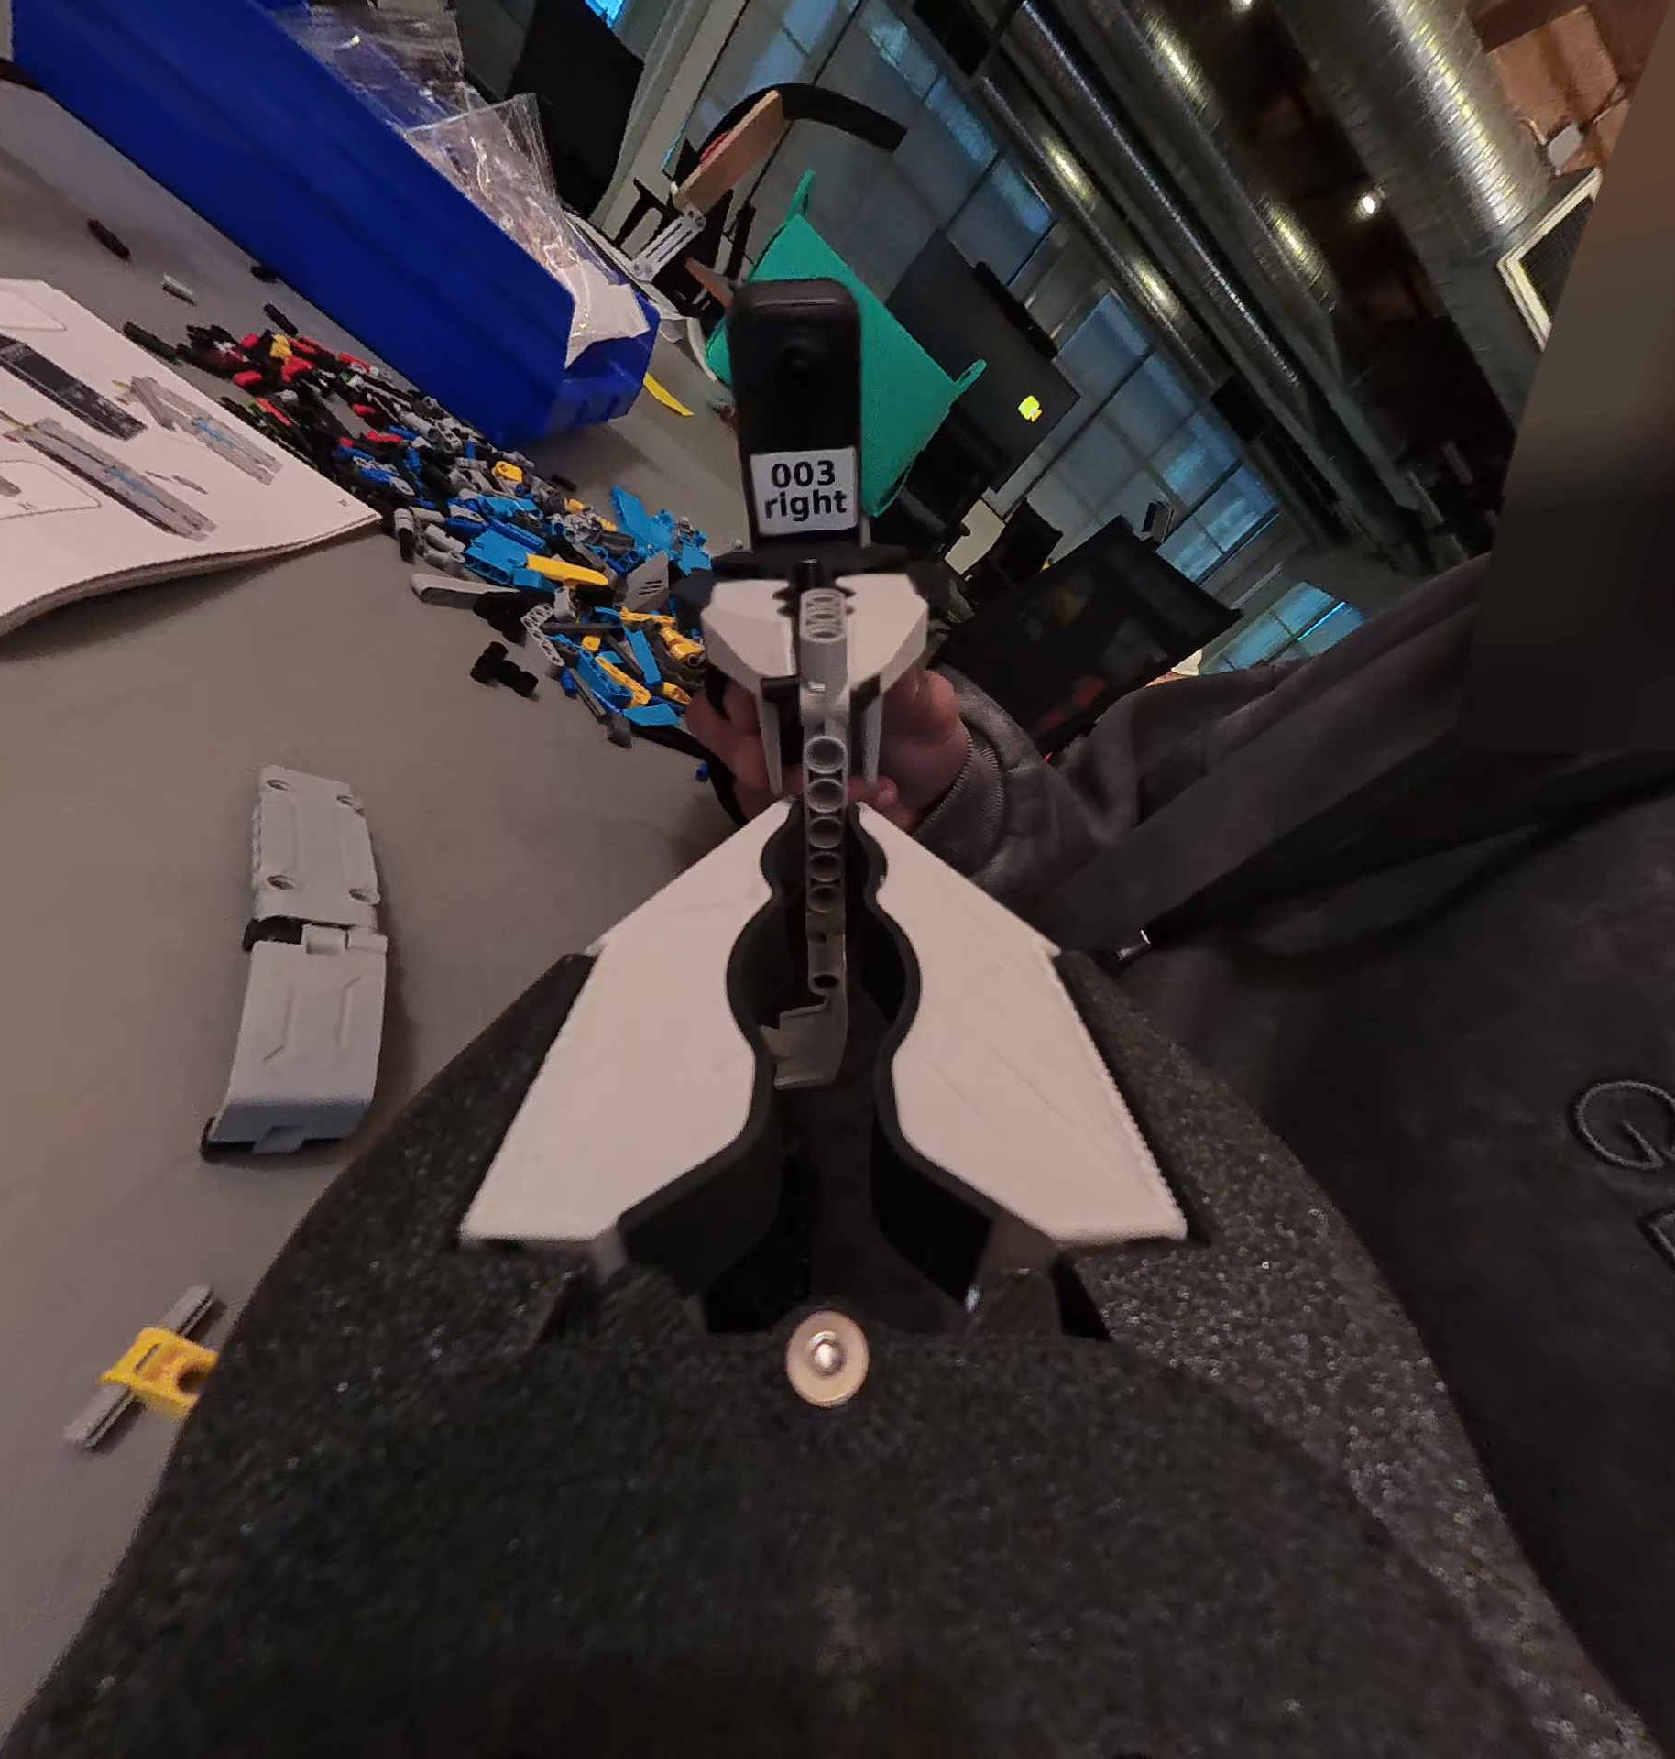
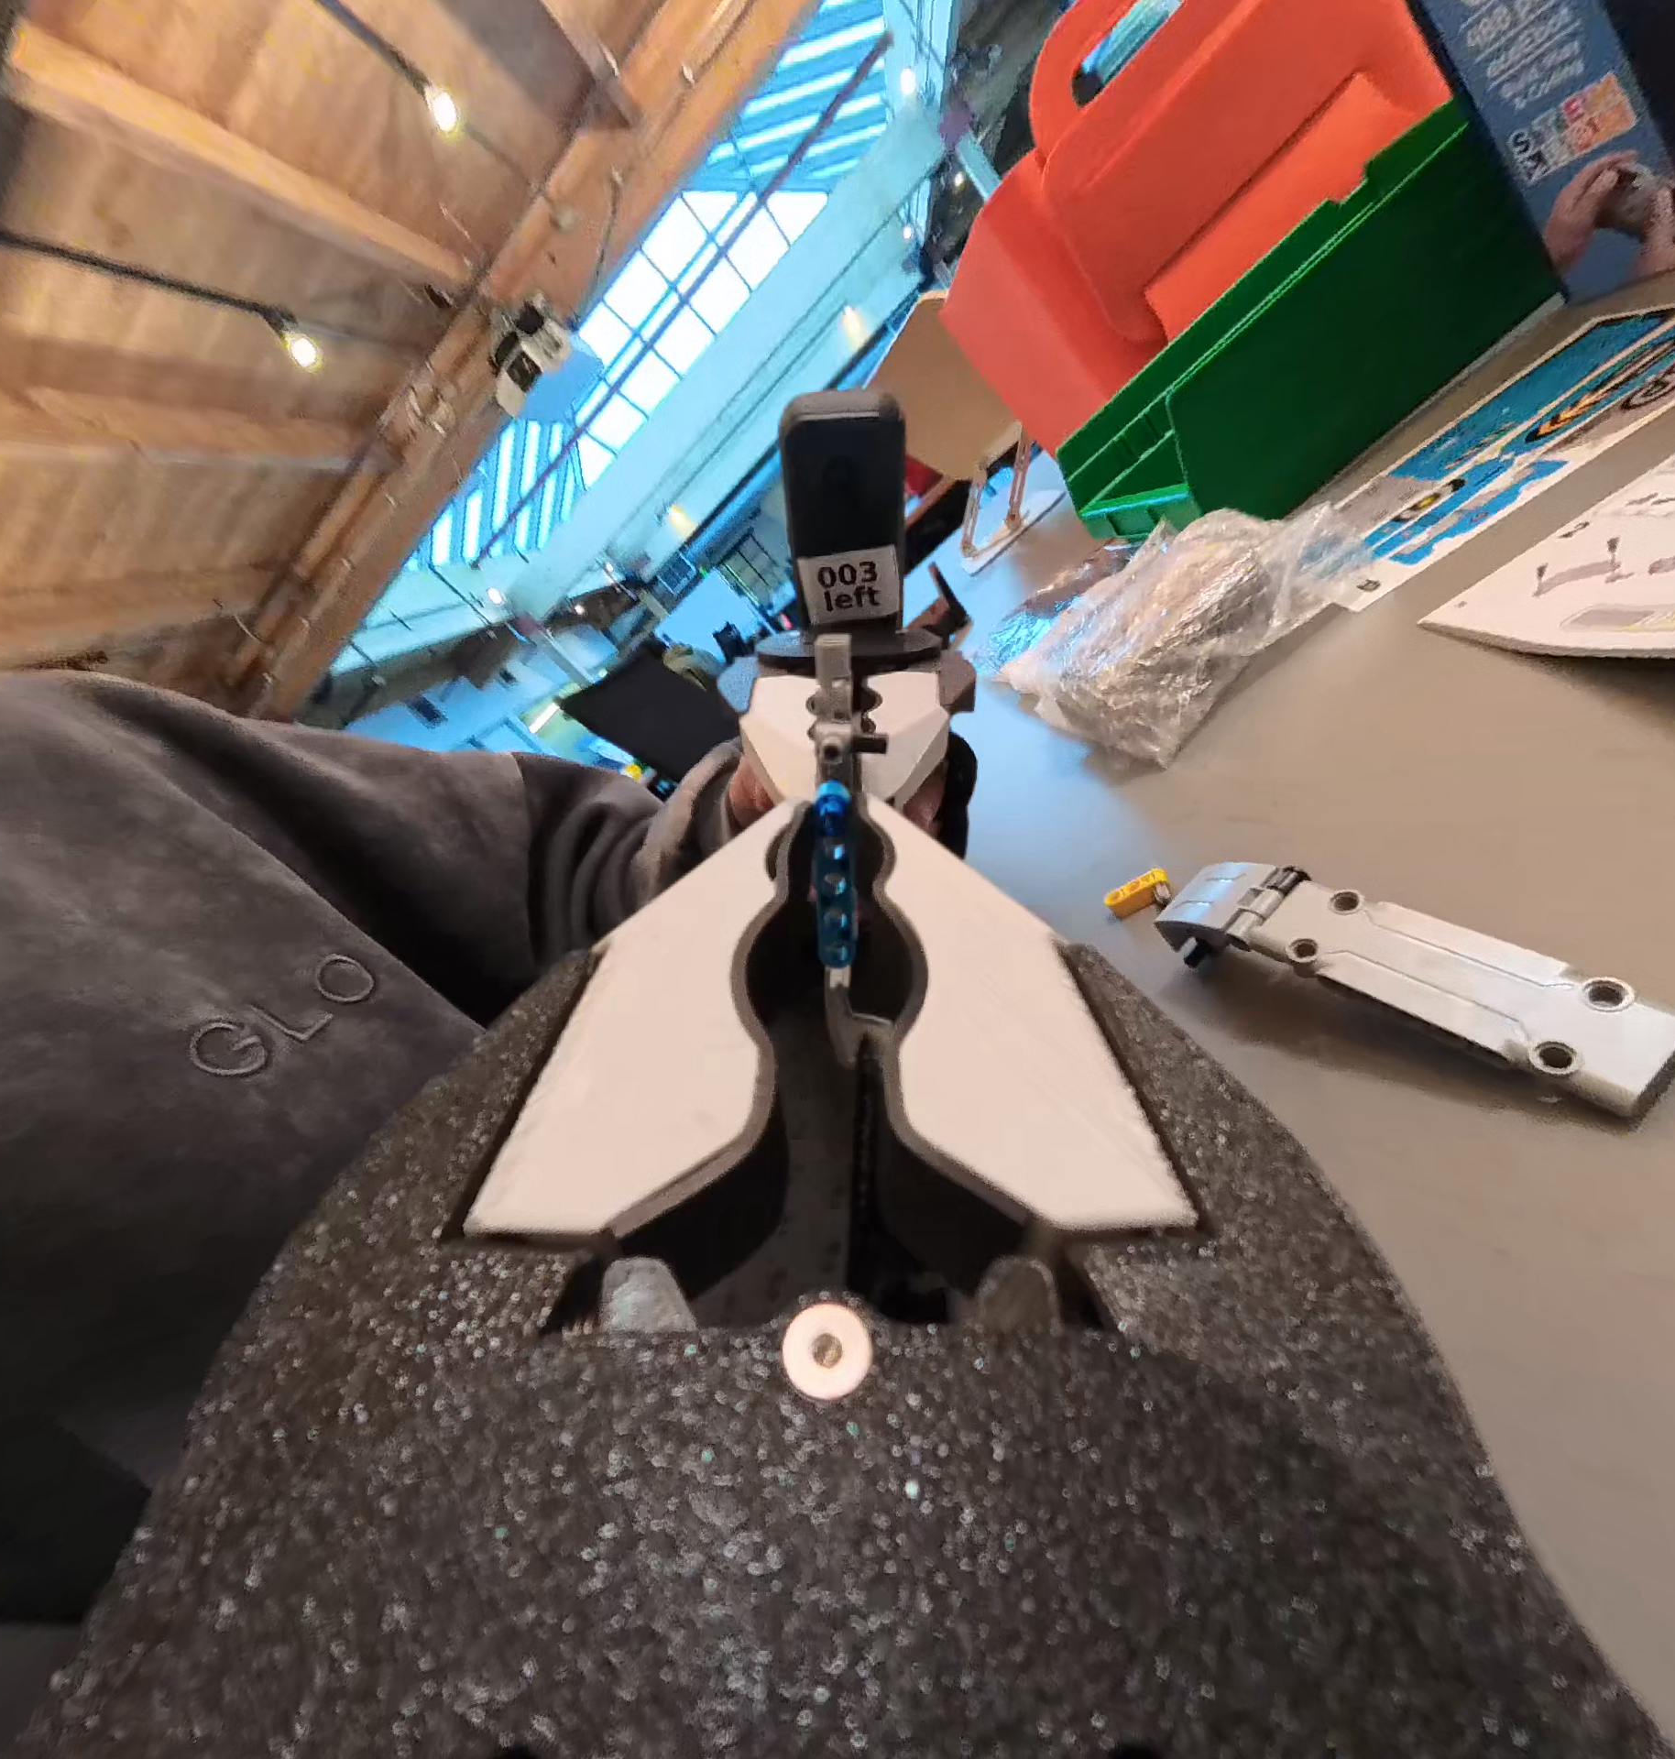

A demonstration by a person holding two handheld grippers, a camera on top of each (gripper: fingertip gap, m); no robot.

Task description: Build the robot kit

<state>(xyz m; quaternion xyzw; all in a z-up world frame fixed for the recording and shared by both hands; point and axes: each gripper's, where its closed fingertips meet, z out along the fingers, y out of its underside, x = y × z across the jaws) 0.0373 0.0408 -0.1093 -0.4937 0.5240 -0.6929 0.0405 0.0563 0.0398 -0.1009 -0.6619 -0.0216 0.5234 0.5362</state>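
A grey hinged panel (image 1: pixel 308 961) is seen lying on the table (image 1: pixel 491 914), left of the left gripper (image 1: pixel 822 819), which is clenched on a grey holed beam (image 1: pixel 822 838). Opposite, the same beam assembly is gripped by the right gripper (image 2: pixel 829 809) at a blue beam (image 2: pixel 834 895).

Your two grippers face each other above table (image 1: pixel 101 952), one beam (image 1: pixel 822 809) between them. Landmark: hinged panel (image 1: pixel 305 961) on table. Beyond it, parts pile (image 1: pixel 529 562); booklet (image 1: pixel 101 457) left of pile; bin (image 1: pixel 339 190) behind pile. Small axle piece (image 1: pixel 153 1371) near panel's closer end.
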